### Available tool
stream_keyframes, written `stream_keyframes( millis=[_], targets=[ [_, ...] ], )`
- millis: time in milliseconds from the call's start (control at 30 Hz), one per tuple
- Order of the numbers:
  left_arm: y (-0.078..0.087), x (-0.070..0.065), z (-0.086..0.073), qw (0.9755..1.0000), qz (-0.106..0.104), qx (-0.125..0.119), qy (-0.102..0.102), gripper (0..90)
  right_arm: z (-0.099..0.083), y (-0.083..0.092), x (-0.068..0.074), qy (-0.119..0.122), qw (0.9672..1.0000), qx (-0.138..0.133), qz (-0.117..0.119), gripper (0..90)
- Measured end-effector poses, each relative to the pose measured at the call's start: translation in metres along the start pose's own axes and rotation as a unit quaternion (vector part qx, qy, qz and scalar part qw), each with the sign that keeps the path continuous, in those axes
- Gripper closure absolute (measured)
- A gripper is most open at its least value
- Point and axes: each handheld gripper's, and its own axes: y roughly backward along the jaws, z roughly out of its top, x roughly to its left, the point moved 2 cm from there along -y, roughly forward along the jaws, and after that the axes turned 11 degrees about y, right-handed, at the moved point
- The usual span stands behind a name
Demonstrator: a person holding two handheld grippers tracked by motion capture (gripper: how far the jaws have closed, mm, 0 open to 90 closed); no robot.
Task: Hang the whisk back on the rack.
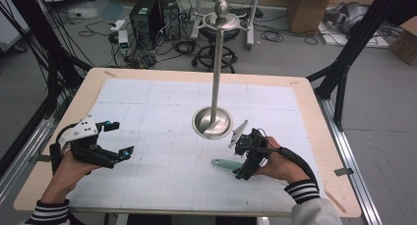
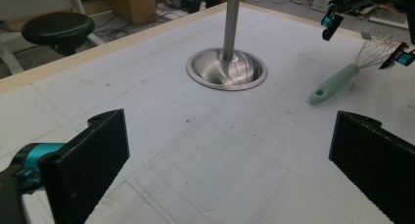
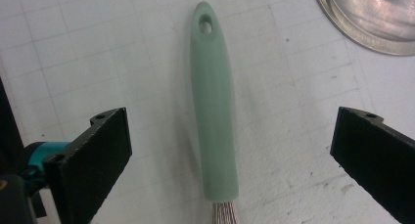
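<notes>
Right gripper (image 3: 230,150) jaws standing released, straddling whisk (image 3: 213,106) lying on mat; left gripper (image 2: 230,160) hovering released.

Robotics/data-collection lab. Wooden table (image 1: 314,131) with gridded white mat (image 1: 162,117), black framing rig (image 1: 354,43) at the sides. Bare grey floor behind: PC towers (image 1: 155,16), loose cables (image 1: 98,28), stool (image 1: 216,55), cardboard boxes (image 1: 310,6). Steel stand (image 1: 214,82) on the mat. Test-bench setup, nothing domestic.
</notes>
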Motion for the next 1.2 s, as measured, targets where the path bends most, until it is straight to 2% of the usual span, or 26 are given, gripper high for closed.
stream_keyframes(
  millis=[567, 667, 1000, 1067, 1200],
  targets=[
    [0.002, 0.001, 0.001, 1.0, 0.001, -0.003, 0.002, 1.7, 0.016, -0.021, 0.002, 0.015, 0.9997, 0.016, 0.013, 1.1],
    [0.002, 0.001, 0.001, 1.0, 0.0, -0.005, 0.002, 1.7, 0.017, -0.024, 0.002, 0.014, 0.9996, 0.018, 0.018, 5.4],
    [0.004, 0.001, 0.001, 1.0, -0.001, -0.006, 0.002, 1.7, 0.019, -0.038, 0.004, 0.016, 0.9996, 0.01, 0.02, 7.2],
    [0.004, 0.001, 0.001, 1.0, -0.001, -0.006, 0.001, 1.8, 0.02, -0.04, 0.005, 0.016, 0.9996, 0.007, 0.021, 12.9],
    [0.004, 0.001, 0.001, 1.0, 0.0, -0.006, 0.001, 1.7, 0.02, -0.044, 0.005, 0.014, 0.9996, 0.009, 0.023, 16.7]
  ],
)
